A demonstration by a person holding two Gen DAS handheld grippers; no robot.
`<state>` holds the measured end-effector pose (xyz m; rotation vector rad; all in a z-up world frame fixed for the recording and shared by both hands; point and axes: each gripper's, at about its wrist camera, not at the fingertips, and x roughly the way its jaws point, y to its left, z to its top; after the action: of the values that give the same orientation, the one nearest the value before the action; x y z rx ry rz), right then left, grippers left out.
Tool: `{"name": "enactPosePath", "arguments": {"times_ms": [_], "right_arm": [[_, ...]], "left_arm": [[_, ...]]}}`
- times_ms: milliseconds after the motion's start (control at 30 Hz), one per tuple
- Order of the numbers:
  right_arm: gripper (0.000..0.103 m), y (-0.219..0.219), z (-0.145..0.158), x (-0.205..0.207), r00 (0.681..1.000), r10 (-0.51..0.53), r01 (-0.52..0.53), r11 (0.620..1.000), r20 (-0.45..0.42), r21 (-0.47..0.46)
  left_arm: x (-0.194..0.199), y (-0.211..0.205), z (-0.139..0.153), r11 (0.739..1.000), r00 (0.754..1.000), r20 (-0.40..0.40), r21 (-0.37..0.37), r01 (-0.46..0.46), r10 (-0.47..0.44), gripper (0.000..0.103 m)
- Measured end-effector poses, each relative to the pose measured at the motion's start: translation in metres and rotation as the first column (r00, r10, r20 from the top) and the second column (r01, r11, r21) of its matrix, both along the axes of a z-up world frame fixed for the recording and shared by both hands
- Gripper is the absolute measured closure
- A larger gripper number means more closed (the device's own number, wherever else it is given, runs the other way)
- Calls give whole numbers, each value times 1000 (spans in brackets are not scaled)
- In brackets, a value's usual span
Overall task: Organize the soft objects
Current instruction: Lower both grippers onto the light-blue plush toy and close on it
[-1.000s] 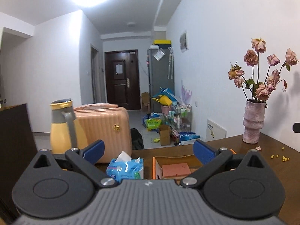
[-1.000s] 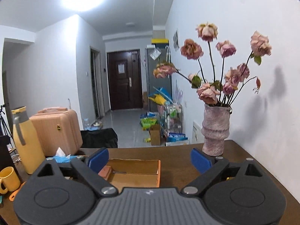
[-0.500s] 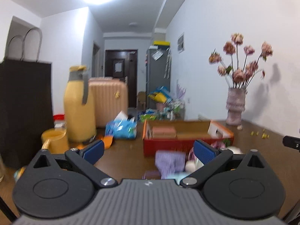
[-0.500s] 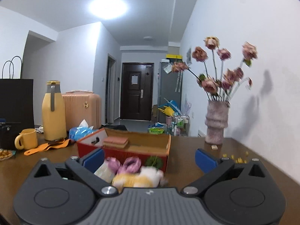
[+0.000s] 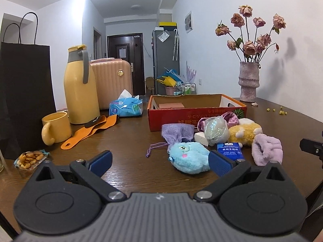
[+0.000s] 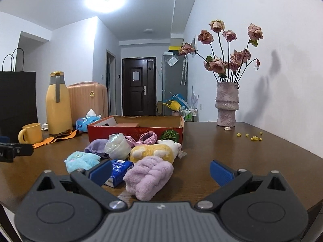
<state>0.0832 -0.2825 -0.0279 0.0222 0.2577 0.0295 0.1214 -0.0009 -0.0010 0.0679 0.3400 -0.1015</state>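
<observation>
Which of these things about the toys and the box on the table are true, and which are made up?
1. The blue fluffy toy lies on the table, outside the red box. True.
2. The right gripper is squeezing the purple fluffy thing. False: its jaws stand wide open and grip nothing.
3. The flowers stand in a vase behind the box. True.
4. The yellow mug sits inside the red box. False: it stands on the table beside the yellow jug.
5. The left gripper holds the yellow plush. False: it is open and empty.
</observation>
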Motion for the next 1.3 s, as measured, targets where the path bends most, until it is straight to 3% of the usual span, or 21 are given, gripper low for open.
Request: {"name": "enactPosePath", "arguments": {"times_ms": [167, 300, 400, 600, 733, 867, 967, 1167, 1300], "right_arm": [[6, 2, -4, 13, 1000, 12, -12, 1000, -29, 11], [40, 6, -5, 30, 995, 66, -61, 996, -80, 58], [55, 16, -10, 44, 986, 119, -112, 991, -120, 68], [57, 45, -12, 74, 964, 222, -215, 975, -149, 59], [57, 61, -13, 96, 946, 276, -273, 961, -167, 43], [57, 76, -13, 123, 931, 314, -311, 949, -189, 43], [56, 84, -13, 149, 917, 321, -309, 947, -236, 89], [55, 102, -16, 185, 872, 393, -353, 918, -292, 182], [55, 114, -21, 195, 830, 455, -378, 884, -322, 276]], "left_arm": [[16, -1, -5, 1000, 999, -33, -5, -4, 4, 0], [36, -4, -12, 1000, 997, -76, -15, -19, 17, 0], [50, -9, -16, 999, 995, -103, -33, 4, -8, 0], [82, -22, -24, 998, 990, -133, -31, 51, -55, 0], [101, -23, -26, 996, 988, -136, -49, 70, -77, 21], [125, -12, -35, 991, 972, -219, -112, 66, -89, 38], [134, 2, -40, 980, 958, -260, -188, 70, -119, 39], [129, 40, -39, 976, 970, -238, -216, -7, -46, 38], [124, 60, -40, 933, 959, -240, -354, 58, -150, 38]]}}
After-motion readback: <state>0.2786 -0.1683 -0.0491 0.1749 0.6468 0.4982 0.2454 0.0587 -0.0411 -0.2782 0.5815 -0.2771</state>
